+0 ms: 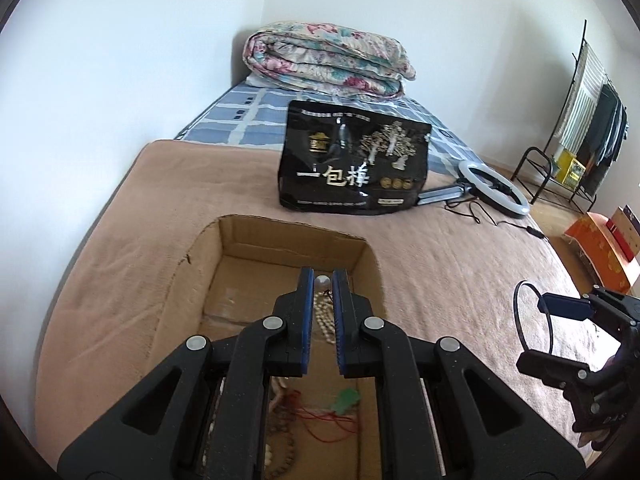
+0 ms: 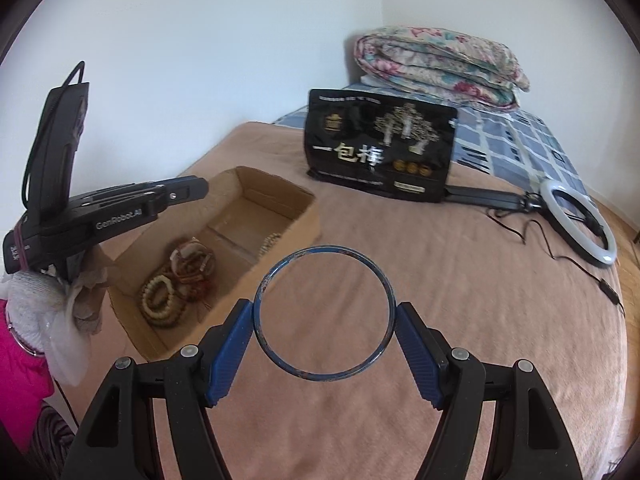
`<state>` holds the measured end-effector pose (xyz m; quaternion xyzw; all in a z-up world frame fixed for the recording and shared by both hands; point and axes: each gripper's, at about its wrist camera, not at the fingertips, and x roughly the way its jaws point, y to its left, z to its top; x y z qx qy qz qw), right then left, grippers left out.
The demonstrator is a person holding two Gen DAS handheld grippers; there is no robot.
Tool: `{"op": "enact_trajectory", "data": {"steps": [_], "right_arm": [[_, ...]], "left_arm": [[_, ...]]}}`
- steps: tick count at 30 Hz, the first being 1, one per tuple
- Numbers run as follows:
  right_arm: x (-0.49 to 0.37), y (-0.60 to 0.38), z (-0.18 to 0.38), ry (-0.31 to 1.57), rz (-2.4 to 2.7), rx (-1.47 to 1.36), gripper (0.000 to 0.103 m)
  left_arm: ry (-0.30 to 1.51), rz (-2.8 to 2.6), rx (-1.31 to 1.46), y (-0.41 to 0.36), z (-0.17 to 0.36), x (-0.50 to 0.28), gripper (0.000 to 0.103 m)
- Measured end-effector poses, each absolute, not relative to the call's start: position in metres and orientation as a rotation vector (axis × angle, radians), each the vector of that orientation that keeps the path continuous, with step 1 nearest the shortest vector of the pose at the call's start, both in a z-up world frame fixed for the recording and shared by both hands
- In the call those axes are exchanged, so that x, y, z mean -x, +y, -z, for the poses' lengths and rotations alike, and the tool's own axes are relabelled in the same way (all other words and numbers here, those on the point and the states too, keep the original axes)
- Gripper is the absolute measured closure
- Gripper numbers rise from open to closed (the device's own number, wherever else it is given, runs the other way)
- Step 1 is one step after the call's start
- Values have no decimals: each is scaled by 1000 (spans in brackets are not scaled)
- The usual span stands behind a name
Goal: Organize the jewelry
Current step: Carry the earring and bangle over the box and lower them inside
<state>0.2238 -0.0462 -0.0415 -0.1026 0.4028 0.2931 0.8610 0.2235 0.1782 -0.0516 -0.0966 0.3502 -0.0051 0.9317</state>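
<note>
Mid-carry: right gripper [image 2: 324,316] clamped across a blue bangle [image 2: 324,314], above the brown blanket [image 2: 460,300], right of the cardboard box [image 2: 272,190]. Left gripper [image 1: 322,300] closed, nothing visibly held, over box with bead bracelets [image 2: 160,300]. Next, likely: swing left, lower, release inside.

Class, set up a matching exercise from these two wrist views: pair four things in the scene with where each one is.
Things:
1. blue bangle
2. bead bracelets
3. ring light
4. floral quilt

Places:
A. folded at the far end of the bed
B. lying on the blanket right of the black bag
C. between the right gripper's jaws
D. inside the cardboard box

Pairs: 1-C, 2-D, 3-B, 4-A
</note>
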Motion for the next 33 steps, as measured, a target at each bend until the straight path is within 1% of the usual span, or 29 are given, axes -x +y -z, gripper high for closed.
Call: {"op": "enact_trajectory", "data": {"steps": [15, 24, 33], "right_arm": [[-232, 35, 59, 853, -706, 260, 29], [-237, 55, 72, 867, -724, 268, 29], [-238, 61, 73, 859, -727, 261, 29]], "left_arm": [[760, 6, 225, 209, 65, -253, 95], [763, -2, 231, 212, 68, -258, 95], [748, -16, 237, 213, 64, -258, 95]]}}
